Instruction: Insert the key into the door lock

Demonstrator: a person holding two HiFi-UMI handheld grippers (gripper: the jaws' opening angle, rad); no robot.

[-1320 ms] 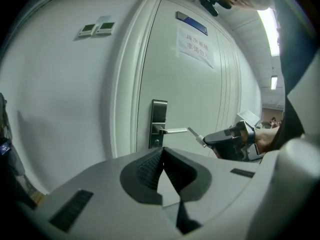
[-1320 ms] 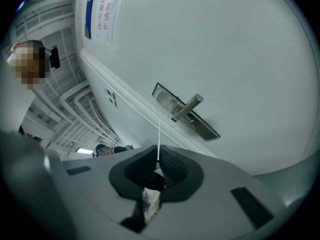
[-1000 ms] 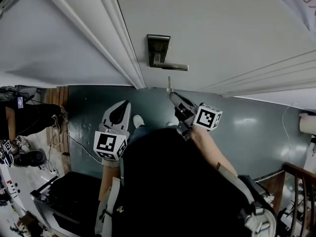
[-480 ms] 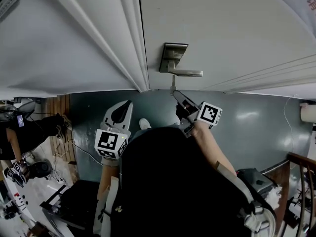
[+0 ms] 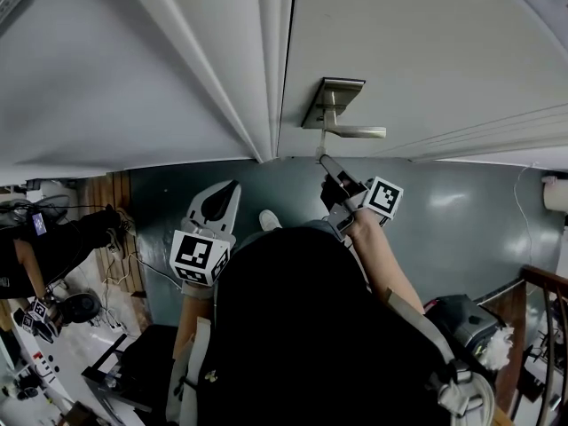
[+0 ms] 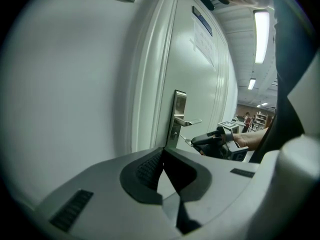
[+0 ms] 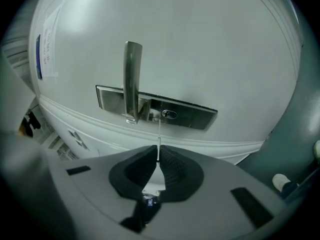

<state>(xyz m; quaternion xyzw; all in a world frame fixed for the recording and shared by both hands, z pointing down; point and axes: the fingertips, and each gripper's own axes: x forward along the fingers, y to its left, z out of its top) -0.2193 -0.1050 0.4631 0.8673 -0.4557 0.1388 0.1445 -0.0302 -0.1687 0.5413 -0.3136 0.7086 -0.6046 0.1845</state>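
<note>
Now the right gripper's (image 7: pixel 158 158) pinched key (image 7: pixel 159 134) has neared the lock (image 7: pixel 169 114), tip just short. The left gripper's (image 6: pixel 164 159) jaws rest together.

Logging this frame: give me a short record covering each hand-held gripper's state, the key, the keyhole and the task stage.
right hand-held gripper: shut on key
left hand-held gripper: shut, empty, held back from the lock plate
key: blade sticks out past the jaws, pointing toward the keyhole
keyhole: in the lock plate, beside the door handle
key tip: close to the keyhole, not seen inside it
stage: lining up, insertion not yet done
</note>
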